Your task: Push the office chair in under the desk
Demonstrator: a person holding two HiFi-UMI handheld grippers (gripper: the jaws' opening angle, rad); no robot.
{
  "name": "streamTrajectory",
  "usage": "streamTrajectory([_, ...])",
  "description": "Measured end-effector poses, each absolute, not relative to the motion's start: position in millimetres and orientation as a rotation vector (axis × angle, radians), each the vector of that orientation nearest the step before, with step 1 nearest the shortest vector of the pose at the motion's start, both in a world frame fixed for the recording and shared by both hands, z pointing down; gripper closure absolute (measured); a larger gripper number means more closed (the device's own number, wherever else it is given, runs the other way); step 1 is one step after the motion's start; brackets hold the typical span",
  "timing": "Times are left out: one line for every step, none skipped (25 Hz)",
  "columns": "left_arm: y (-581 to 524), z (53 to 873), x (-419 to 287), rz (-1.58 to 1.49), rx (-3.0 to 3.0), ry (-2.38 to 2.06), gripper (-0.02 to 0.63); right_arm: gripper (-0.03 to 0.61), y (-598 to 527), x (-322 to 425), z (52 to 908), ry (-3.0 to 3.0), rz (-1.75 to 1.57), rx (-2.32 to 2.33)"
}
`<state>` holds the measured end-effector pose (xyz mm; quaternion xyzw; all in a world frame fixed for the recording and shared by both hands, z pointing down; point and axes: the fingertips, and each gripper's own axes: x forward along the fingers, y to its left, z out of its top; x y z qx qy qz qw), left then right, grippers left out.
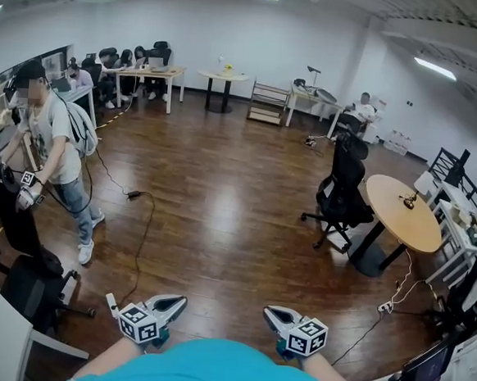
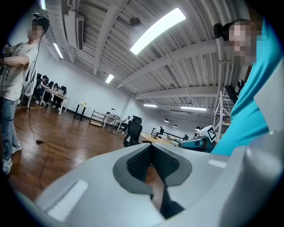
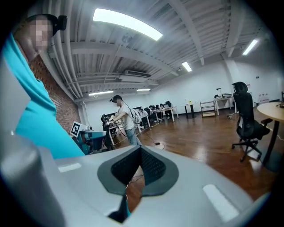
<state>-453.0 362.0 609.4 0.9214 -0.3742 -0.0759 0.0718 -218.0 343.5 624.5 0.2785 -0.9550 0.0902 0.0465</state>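
The office chair (image 1: 343, 190) is seen at mid right, just beside the round worktop's (image 1: 408, 228) left edge. Whether its seat is tucked under cannot be settled. The left tool (image 1: 172, 305) and right tool (image 1: 276, 315) are held shut and empty at the bottom edge, well apart from it.

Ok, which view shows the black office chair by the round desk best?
Head view: the whole office chair stands beside the round desk. Right gripper view shows it side-on, desk cropped; left gripper view, small and far.
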Motion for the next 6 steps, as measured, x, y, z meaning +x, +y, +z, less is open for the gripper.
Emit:
streamTrajectory([361.3,611.4,-453.0,-0.226,2.768,-1.12,0.508,0.578,343.6,-217.3,624.6,-2.915,0.275,0.854])
streamTrajectory([360.6,612.4,-452.9,-0.227,2.768,-1.117,0.508,0.578,343.4,-216.7,624.6,-2.916,0.276,0.856])
streamTrajectory([359.7,612.9,-452.6,-0.228,2.767,-1.114,0.508,0.578,343.0,-216.3,624.6,-2.916,0.278,0.858])
streamTrajectory([358.5,613.2,-452.3,-0.23,2.766,-1.111,0.508,0.578,342.3,-216.0,624.6,-2.916,0.279,0.859])
streamTrajectory([357.4,613.5,-452.0,-0.23,2.766,-1.107,0.508,0.578,341.7,-215.8,624.5,-2.916,0.28,0.86])
streamTrajectory([356.2,613.8,-451.6,-0.231,2.766,-1.103,0.508,0.578,341.1,-215.5,624.4,-2.916,0.282,0.861])
